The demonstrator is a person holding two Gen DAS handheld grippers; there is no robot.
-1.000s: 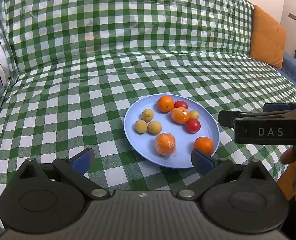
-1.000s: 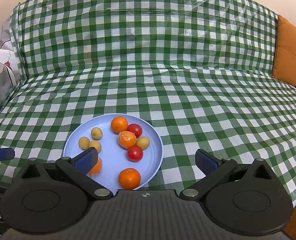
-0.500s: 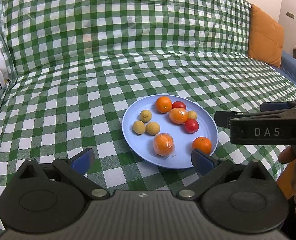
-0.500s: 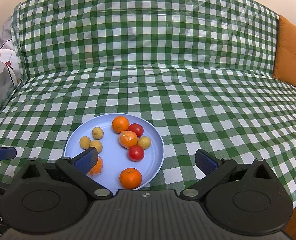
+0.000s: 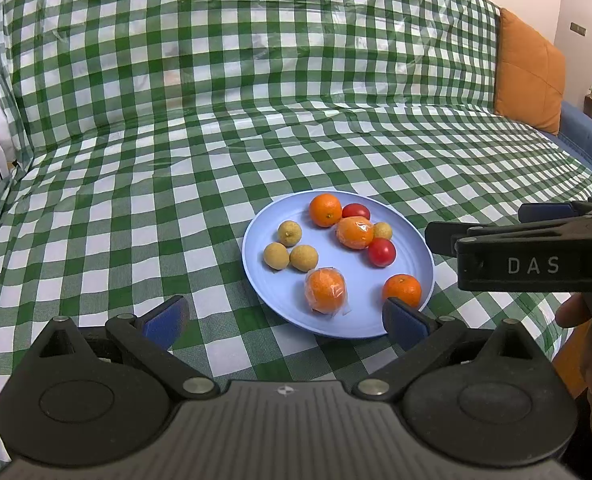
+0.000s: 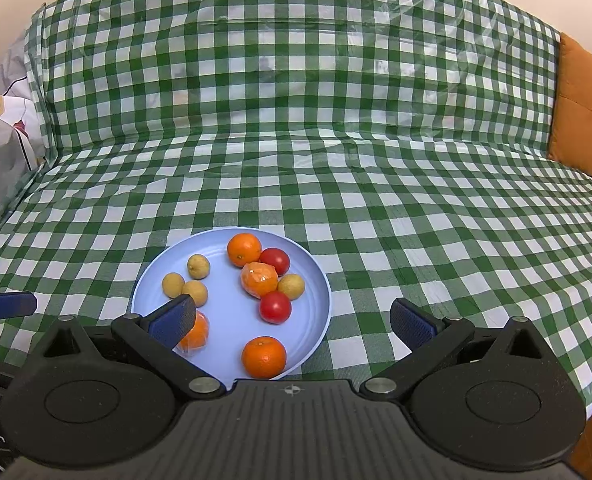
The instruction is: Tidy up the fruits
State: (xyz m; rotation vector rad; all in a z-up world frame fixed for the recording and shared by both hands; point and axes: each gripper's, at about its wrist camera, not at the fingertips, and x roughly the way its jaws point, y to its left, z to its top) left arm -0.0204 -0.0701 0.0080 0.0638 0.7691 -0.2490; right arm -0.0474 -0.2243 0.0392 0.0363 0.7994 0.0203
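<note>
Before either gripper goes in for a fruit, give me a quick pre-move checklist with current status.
1. Left gripper open and empty: ok, fingers spread wide with nothing between them.
2. Right gripper open and empty: ok, fingers apart, nothing held.
3. All fruit on the blue plate: ok, none lies on the checked cloth.
4. Nearest bare orange free to grasp: ok, it sits alone by the near rim.
5. Wrapped oranges: one sits alone; the other touches a red tomato, not ok for a clean grasp.
6. Destination for sorted fruit: cannot tell, no second container is in view.
</note>
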